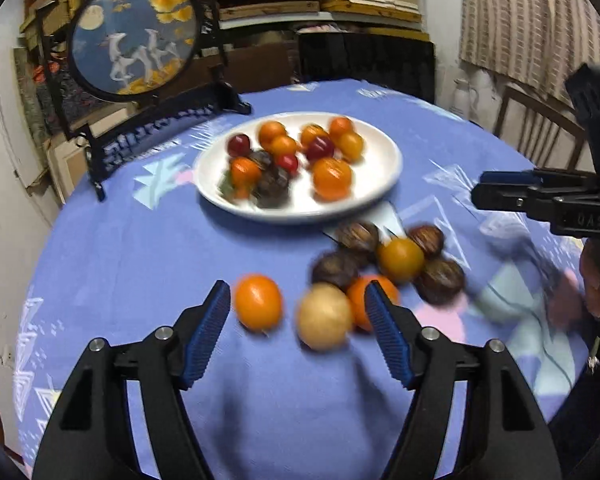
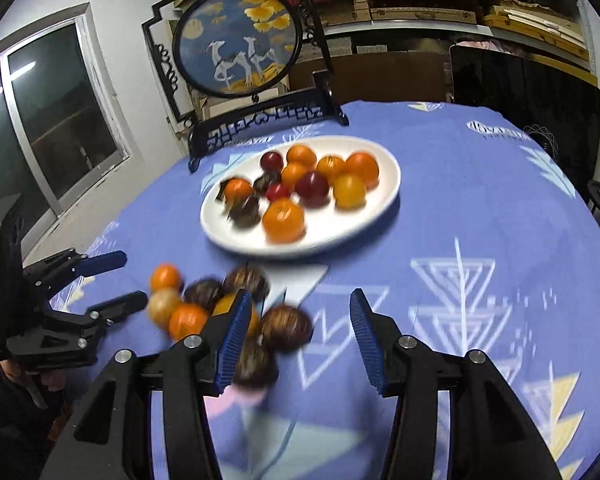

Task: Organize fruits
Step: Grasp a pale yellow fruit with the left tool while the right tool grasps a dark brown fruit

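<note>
A white oval plate holds several oranges, red plums and dark brown fruits. Loose fruit lies on the blue cloth in front of it: an orange, a pale yellow fruit, a second orange, a yellow-orange fruit and several dark brown fruits. My left gripper is open and empty, just short of the orange and the pale fruit. My right gripper is open and empty, beside the dark fruits; it also shows at the right of the left wrist view.
A round table under a blue patterned cloth. A black-framed round painted screen stands at the table's far edge. Shelves of boards, a dark chair and a window lie beyond.
</note>
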{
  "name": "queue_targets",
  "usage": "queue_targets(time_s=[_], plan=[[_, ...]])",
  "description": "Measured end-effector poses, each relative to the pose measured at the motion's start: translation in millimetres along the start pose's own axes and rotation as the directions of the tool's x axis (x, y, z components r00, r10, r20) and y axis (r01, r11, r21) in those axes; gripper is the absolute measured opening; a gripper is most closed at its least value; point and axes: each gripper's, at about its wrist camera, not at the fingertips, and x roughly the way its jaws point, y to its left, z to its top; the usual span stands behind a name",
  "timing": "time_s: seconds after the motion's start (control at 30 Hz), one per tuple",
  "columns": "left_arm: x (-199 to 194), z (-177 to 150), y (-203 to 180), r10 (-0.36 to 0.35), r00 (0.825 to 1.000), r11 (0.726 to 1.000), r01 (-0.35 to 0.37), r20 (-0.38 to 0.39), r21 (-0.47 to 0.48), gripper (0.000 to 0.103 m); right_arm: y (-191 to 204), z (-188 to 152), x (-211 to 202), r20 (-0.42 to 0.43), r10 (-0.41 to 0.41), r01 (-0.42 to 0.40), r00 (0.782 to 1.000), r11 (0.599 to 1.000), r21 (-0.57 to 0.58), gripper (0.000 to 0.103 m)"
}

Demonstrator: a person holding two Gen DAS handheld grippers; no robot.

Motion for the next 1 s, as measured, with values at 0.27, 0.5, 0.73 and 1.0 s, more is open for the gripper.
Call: queue_targets(time_s=[0.27,0.5,0.73,1.0], plan=[[21,-12,-5,-0.016,0.997,0.998,0.011,-0.070,-0.068,0.033,7,-27,-19,0.007,0.006,-0.006,1.000,1.000,0.015,0.051],[39,-9,0,0.003,0.993,0.993,-0.017,-0.116,-0.119,0.033,7,-34,-27,0.012,0.010,-0.010,1.000,1.000,0.016,0.051],[43,-4,0,0.030,0.993,0.991,-0.044,-0.115,-0.126,0.032,10,-36,-18,-0.006,0.016,-0.016,1.000,1.000,0.014,0.051],[30,-5,2,0.028,0.998,0.990,-0.034,-0.048,-0.140,0.031,18,-39,-11,-0.033,0.019,-0.019,0.999,1.000,-0.004,0.051]])
